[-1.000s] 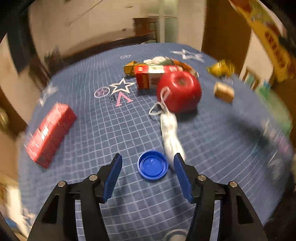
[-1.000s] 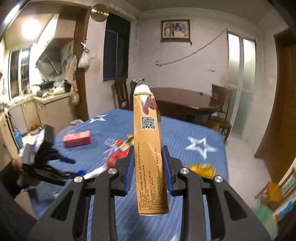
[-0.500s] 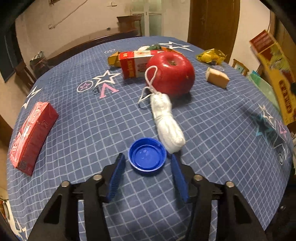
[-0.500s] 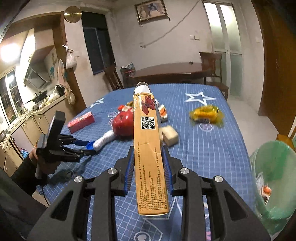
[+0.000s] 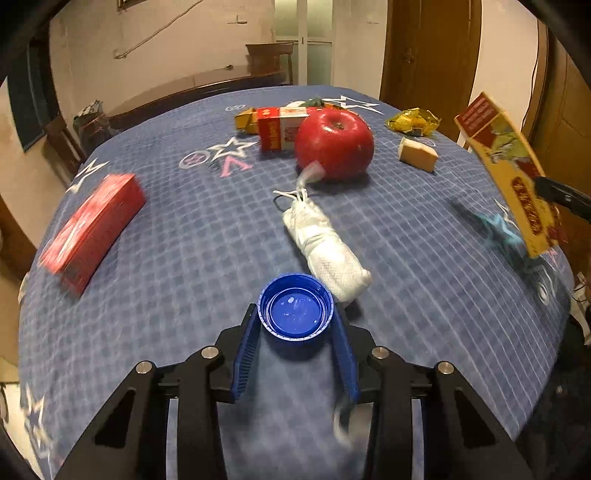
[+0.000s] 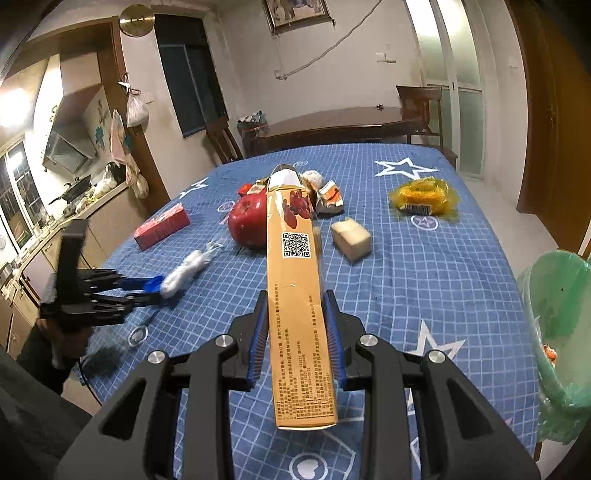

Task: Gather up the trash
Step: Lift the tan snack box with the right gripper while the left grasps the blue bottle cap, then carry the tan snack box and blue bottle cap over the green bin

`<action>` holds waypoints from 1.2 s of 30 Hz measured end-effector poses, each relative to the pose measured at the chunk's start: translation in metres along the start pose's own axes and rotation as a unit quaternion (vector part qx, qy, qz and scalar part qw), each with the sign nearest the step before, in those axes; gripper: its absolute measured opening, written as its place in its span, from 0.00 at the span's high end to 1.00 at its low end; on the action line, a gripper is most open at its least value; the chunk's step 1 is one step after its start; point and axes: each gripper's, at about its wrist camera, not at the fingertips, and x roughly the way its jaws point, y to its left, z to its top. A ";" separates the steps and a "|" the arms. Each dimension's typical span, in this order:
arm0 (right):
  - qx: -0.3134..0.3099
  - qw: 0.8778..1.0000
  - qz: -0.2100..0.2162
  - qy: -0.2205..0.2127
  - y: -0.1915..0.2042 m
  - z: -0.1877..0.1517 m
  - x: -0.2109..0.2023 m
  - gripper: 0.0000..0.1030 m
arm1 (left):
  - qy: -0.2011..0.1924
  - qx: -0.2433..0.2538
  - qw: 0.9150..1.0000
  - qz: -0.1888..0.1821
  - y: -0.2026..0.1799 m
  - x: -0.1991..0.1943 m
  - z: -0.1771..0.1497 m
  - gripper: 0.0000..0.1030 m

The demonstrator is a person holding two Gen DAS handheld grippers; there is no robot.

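Left gripper [image 5: 295,319] jaws clamp the blue bottle cap [image 5: 295,311] beside the white rolled bag [image 5: 325,245]; right gripper [image 6: 297,321] jaws hold a tan carton [image 6: 297,295] above the desk [image 6: 424,266].

Wooden table [image 6: 332,122] w/ chair [image 6: 419,103] behind; framed pic [image 6: 295,13] on wall.

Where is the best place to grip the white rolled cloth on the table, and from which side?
Grip the white rolled cloth across its thick middle, from above, fingers on its two long sides. It lies flat; the blue cap crowds one end and loose cord trails from the other.
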 end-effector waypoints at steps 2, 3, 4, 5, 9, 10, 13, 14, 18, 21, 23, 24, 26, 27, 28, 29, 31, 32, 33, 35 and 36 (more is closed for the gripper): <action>0.001 1.000 0.003 0.006 0.000 -0.003 0.001 0.73 | 0.003 -0.006 1.000 0.014 0.004 -0.011 -0.007 0.60; 0.000 1.000 0.005 0.008 0.000 -0.005 0.002 0.73 | 0.004 -0.009 1.000 0.019 0.005 -0.013 -0.009 0.60; -0.001 1.000 0.006 0.009 0.001 -0.005 0.002 0.73 | 0.003 -0.015 1.000 0.019 0.007 -0.019 -0.010 0.60; -0.003 1.000 0.009 0.010 0.003 -0.006 0.002 0.73 | -0.004 -0.018 1.000 0.010 0.007 -0.024 -0.008 0.60; -0.007 1.000 0.013 0.010 0.009 -0.009 0.001 0.73 | -0.010 0.013 0.999 0.035 -0.008 -0.018 0.003 0.60; -0.007 1.000 0.014 0.009 0.011 -0.010 -0.001 0.73 | 0.005 0.022 0.999 0.049 -0.012 -0.010 0.001 0.60; -0.005 1.000 0.011 0.008 0.009 -0.014 -0.006 0.73 | 0.026 0.034 0.998 0.052 -0.018 0.003 -0.007 0.60; -0.004 1.000 0.009 0.009 0.008 -0.015 -0.007 0.73 | 0.019 0.030 0.998 0.051 -0.016 0.001 -0.009 0.60; 0.000 1.000 0.000 0.014 0.004 -0.017 -0.009 0.73 | 0.020 0.004 0.999 0.043 -0.003 0.000 -0.012 0.60; 0.005 1.000 -0.005 0.008 0.002 -0.016 -0.011 0.73 | 0.011 -0.015 0.999 0.040 0.002 -0.013 -0.014 0.60; 0.005 1.000 -0.011 0.003 0.000 -0.013 -0.013 0.73 | 0.001 -0.020 0.999 0.043 0.001 -0.025 -0.012 0.60; 0.003 1.000 -0.018 0.001 -0.001 -0.010 -0.016 0.73 | -0.011 -0.021 0.999 0.045 -0.001 -0.036 -0.006 0.60; 0.001 0.999 -0.031 -0.007 -0.005 -0.003 -0.022 0.73 | -0.031 -0.022 0.998 0.048 -0.007 -0.051 0.007 0.60; 0.001 0.999 -0.036 -0.010 -0.007 0.000 -0.024 0.73 | -0.041 -0.023 0.998 0.046 -0.010 -0.059 0.017 0.60; 0.001 0.999 -0.042 -0.014 -0.009 0.003 -0.028 0.73 | -0.050 -0.024 0.998 0.043 -0.015 -0.065 0.026 0.60; 0.001 0.999 -0.051 -0.019 -0.013 0.009 -0.033 0.73 | -0.056 -0.023 0.997 0.041 -0.020 -0.068 0.035 0.60; 0.001 0.997 -0.066 -0.027 -0.019 0.017 -0.042 0.73 | -0.069 -0.015 0.997 0.033 -0.039 -0.078 0.058 0.60; 0.002 0.997 -0.075 -0.032 -0.023 0.021 -0.048 0.73 | -0.075 -0.010 0.997 0.026 -0.048 -0.081 0.070 0.60; 0.004 0.996 -0.080 -0.035 -0.026 0.025 -0.052 0.73 | -0.082 -0.005 0.996 0.019 -0.059 -0.085 0.084 0.60; 0.012 0.995 -0.090 -0.040 -0.037 0.033 -0.062 0.73 | -0.091 0.007 0.996 0.011 -0.080 -0.087 0.108 0.60; 0.018 0.994 -0.098 -0.044 -0.044 0.039 -0.068 0.73 | -0.095 0.012 0.995 0.008 -0.089 -0.087 0.117 0.60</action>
